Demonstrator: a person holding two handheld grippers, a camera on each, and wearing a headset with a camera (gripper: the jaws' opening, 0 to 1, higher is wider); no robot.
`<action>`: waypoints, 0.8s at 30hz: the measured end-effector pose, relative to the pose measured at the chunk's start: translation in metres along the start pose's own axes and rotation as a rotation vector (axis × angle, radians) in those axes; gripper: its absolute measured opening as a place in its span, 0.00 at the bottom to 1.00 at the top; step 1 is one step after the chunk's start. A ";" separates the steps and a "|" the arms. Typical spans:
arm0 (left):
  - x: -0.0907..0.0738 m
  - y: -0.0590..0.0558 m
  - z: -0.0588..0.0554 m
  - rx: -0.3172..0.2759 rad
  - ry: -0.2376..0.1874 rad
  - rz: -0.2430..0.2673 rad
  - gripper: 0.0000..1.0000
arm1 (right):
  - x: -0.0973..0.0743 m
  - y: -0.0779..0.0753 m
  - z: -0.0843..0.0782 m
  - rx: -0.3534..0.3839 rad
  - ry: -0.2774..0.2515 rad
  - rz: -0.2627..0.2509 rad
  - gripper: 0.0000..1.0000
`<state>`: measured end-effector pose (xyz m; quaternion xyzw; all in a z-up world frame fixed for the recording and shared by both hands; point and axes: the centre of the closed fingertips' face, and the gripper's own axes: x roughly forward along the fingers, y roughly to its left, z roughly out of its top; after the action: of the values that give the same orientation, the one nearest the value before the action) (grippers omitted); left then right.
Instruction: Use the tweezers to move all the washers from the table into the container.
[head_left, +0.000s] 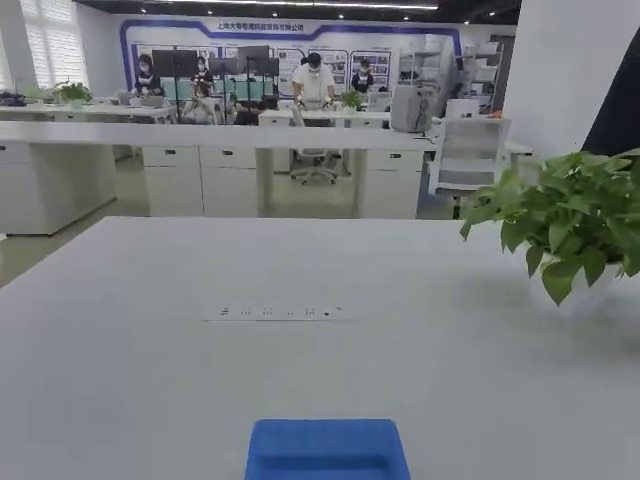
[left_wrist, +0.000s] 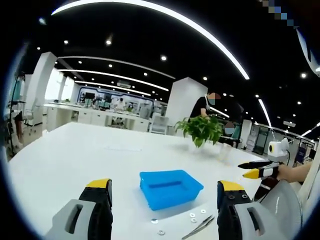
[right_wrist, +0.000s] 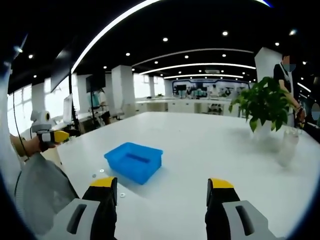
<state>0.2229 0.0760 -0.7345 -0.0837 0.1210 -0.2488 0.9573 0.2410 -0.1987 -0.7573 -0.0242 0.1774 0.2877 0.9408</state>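
Grey-bodied left tongs (left_wrist: 164, 185) and right tongs (right_wrist: 161, 182), black jaws, yellow tips, seemingly slotted housings

Left gripper (left_wrist: 164, 185) and right gripper (right_wrist: 161, 182) hover, jaws spread wide.

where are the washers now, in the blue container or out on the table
Out: washers lie on the table by the blue container, next to the tweezers; what shows of its inside looks bare.
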 end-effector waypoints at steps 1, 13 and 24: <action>0.001 -0.001 -0.005 0.003 0.025 -0.010 0.84 | 0.000 0.000 -0.003 -0.004 0.018 -0.002 0.71; 0.008 -0.018 -0.071 -0.086 0.397 -0.139 0.52 | 0.010 0.011 -0.033 -0.095 0.192 0.084 0.59; 0.008 -0.038 -0.108 0.105 0.631 -0.324 0.35 | 0.009 0.010 -0.047 -0.043 0.248 0.119 0.53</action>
<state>0.1829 0.0289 -0.8314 0.0285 0.3828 -0.4167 0.8240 0.2272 -0.1924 -0.8038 -0.0691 0.2873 0.3417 0.8922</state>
